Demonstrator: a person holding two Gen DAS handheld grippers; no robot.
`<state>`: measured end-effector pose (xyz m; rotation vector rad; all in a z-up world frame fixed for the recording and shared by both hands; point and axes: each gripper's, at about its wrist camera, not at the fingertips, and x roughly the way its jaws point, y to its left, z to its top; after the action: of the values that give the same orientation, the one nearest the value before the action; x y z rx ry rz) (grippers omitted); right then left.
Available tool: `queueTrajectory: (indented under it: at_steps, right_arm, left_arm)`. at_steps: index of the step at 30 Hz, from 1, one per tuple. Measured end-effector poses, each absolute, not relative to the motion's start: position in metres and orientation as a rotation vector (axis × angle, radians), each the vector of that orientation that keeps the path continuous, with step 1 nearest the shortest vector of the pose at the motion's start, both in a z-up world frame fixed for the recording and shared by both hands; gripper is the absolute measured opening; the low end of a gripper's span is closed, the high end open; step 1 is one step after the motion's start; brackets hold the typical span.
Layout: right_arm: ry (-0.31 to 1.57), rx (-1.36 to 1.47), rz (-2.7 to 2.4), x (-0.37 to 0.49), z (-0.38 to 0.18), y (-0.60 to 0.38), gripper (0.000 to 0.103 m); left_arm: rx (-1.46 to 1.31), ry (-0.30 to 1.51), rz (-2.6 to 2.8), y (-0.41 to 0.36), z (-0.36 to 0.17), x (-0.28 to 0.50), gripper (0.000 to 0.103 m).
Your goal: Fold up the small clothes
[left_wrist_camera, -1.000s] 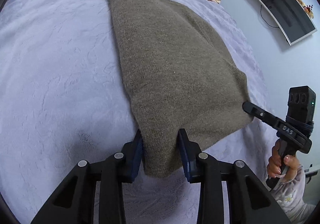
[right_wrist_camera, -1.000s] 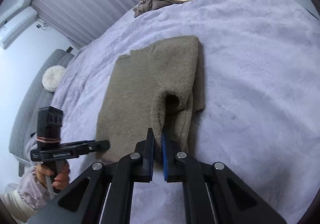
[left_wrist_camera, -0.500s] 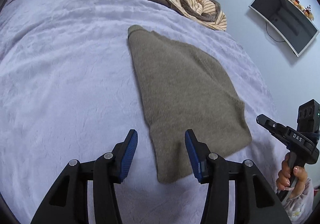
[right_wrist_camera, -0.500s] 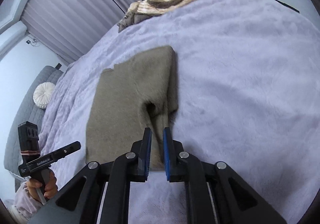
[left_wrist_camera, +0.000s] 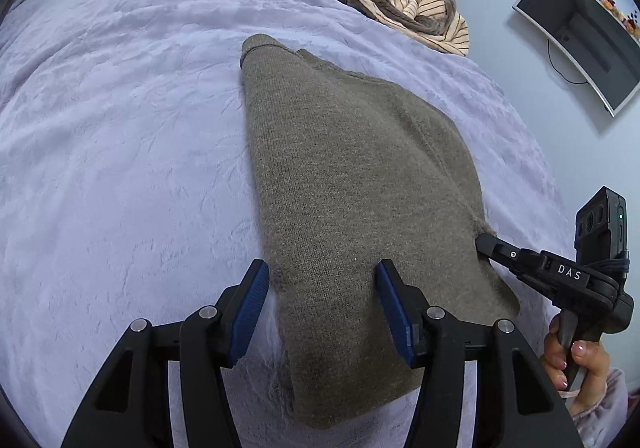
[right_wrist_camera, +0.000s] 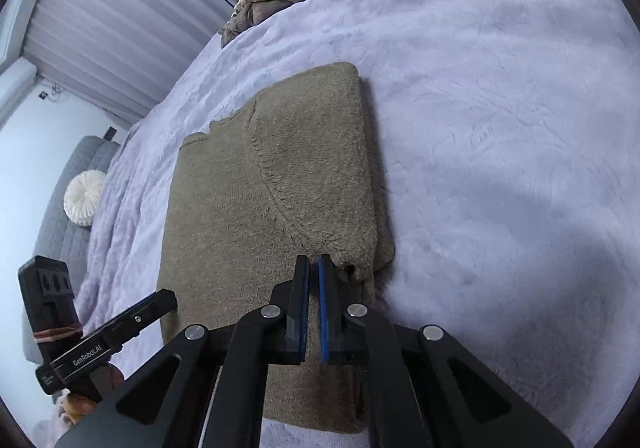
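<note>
Right claw (left_wrist_camera: 486,242) (marked "DAS") touches olive sweater (left_wrist_camera: 348,184); left claw (right_wrist_camera: 170,298) reads "GenRobot.AI"

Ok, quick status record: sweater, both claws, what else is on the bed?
sweater: olive knit, partly folded, flat on the bed
left claw: open, pads either side of the sweater's near end
right claw: nearly shut at the folded flap's edge; grip unclear
other: striped clothes pile at the far edge

Soft even daylight, sharp focus, strong fisheye warp w/ dark corners.
</note>
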<state>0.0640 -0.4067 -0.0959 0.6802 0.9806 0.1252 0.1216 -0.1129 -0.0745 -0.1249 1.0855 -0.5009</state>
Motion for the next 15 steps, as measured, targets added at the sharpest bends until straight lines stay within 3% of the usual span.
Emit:
queueTrajectory:
  at_steps: [15]
  right_arm:
    - [0.977,0.68,0.139,0.035,-0.074,-0.41,0.003]
  left_arm:
    - [-0.025,1.072,-0.46,-0.121,-0.066,0.113,0.057]
